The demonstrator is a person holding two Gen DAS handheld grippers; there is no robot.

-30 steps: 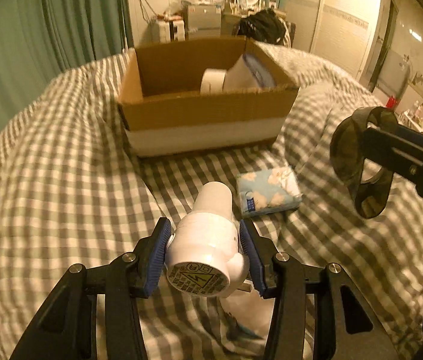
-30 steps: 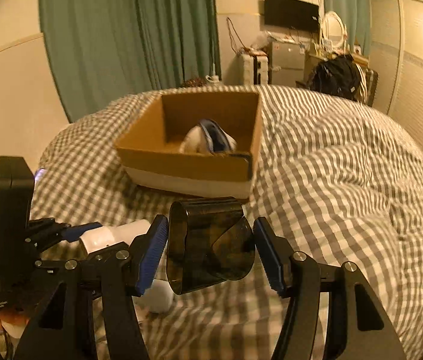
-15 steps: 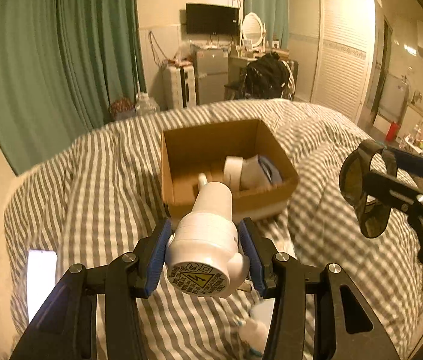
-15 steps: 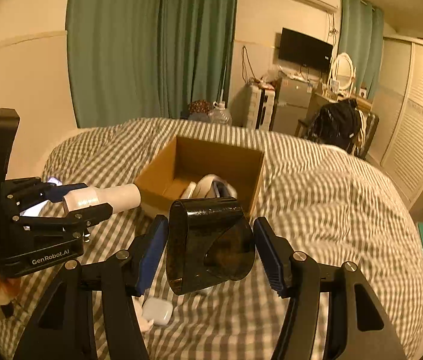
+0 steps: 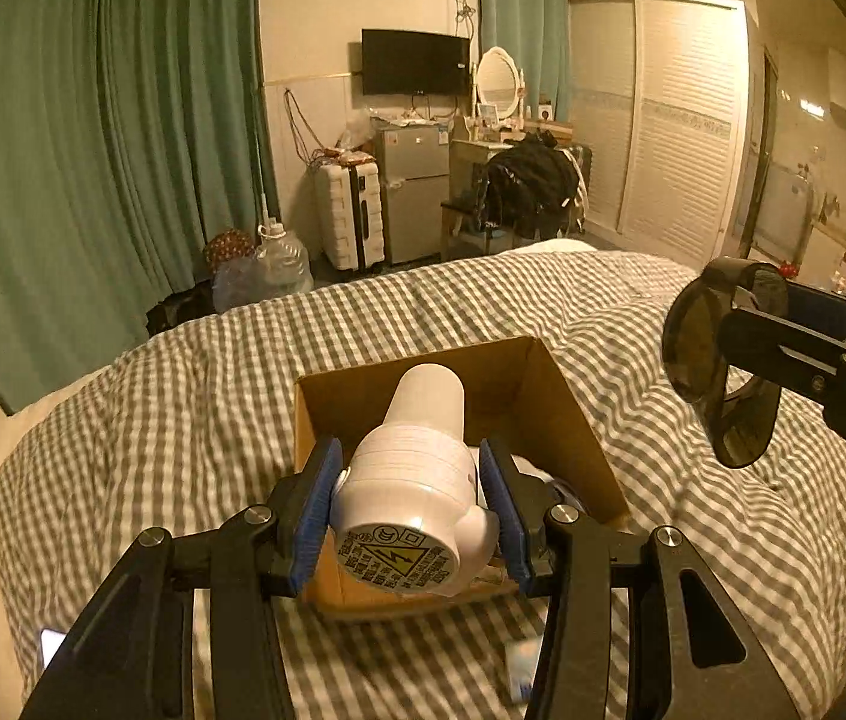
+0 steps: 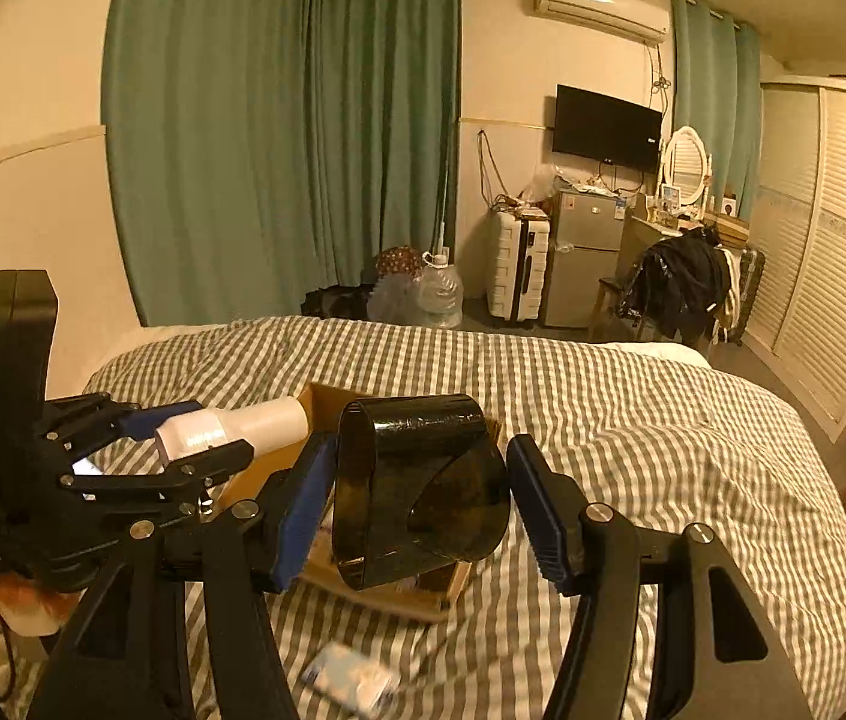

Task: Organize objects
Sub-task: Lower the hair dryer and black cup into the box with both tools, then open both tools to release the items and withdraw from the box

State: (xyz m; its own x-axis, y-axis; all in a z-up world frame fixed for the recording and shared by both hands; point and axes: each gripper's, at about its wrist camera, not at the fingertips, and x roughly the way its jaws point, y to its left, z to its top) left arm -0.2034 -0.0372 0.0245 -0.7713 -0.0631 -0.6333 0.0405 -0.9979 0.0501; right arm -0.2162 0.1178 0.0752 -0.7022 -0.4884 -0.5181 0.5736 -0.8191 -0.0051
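Lifting both loads off the checked bed (image 5: 183, 420), you now hold the left gripper (image 5: 417, 498) clamped on the white hairdryer (image 5: 417, 480) and the right gripper (image 6: 417, 498) on its dark nozzle (image 6: 417, 480) above the cardboard box (image 5: 561, 420), ready to drop.

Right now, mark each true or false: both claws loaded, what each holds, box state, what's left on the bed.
1. The left claw grips a white plastic appliance with a warning label. True.
2. The right claw is empty. False: it holds a dark translucent plastic piece.
3. The brown cardboard box on the checked duvet is closed. False: it is open-topped.
4. A small pale blue patterned packet lies on the duvet, outside the box. True.
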